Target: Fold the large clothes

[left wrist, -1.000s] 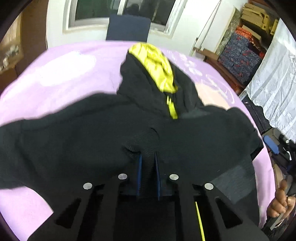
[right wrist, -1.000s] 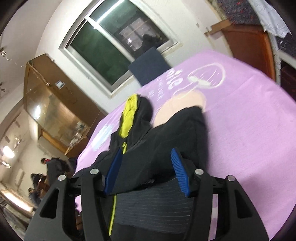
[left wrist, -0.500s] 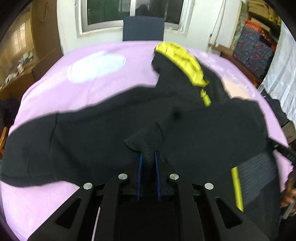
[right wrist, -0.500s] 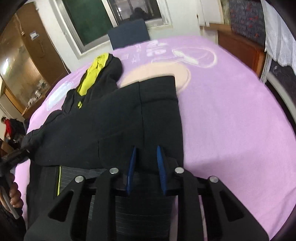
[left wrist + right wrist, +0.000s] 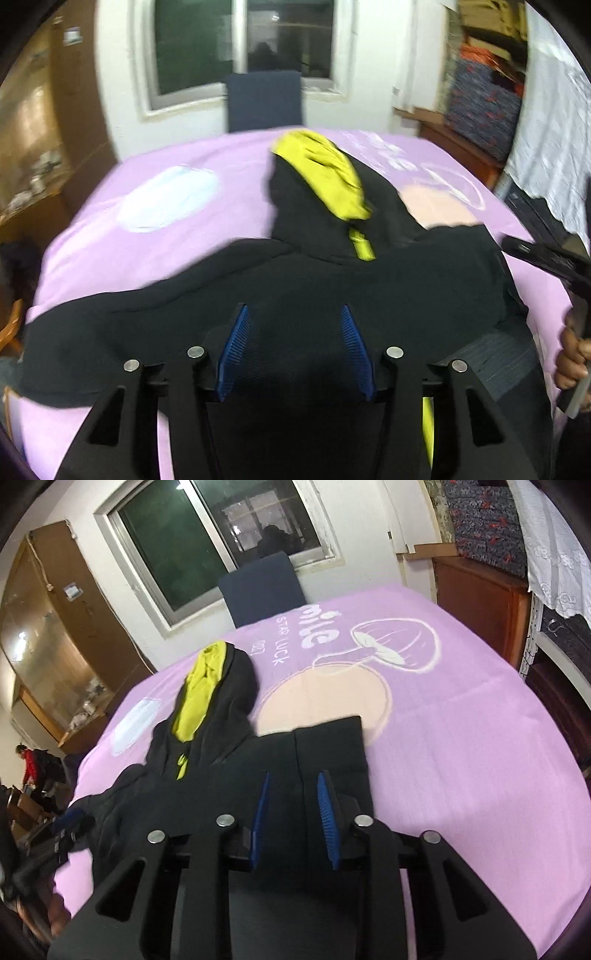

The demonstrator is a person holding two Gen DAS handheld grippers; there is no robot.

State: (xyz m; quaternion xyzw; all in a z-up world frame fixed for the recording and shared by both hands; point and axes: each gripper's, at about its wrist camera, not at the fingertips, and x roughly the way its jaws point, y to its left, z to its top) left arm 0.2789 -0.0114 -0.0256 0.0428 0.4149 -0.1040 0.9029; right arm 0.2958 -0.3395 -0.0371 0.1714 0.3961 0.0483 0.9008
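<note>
hoodie (image 5: 332, 288) on bed (image 5: 461, 709) | right sleeve seemingly folded in, left still spread | left gripper (image 5: 293, 347) jaws wide, right gripper (image 5: 293, 816) jaws parted, both empty | body folds pending

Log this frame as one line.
left gripper: open above hoodie | right gripper: open | hoodie: flat on blanket

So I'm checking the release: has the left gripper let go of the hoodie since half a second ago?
Yes. The left gripper was pinching the black hoodie; now its fingers stand apart, nothing between.
</note>
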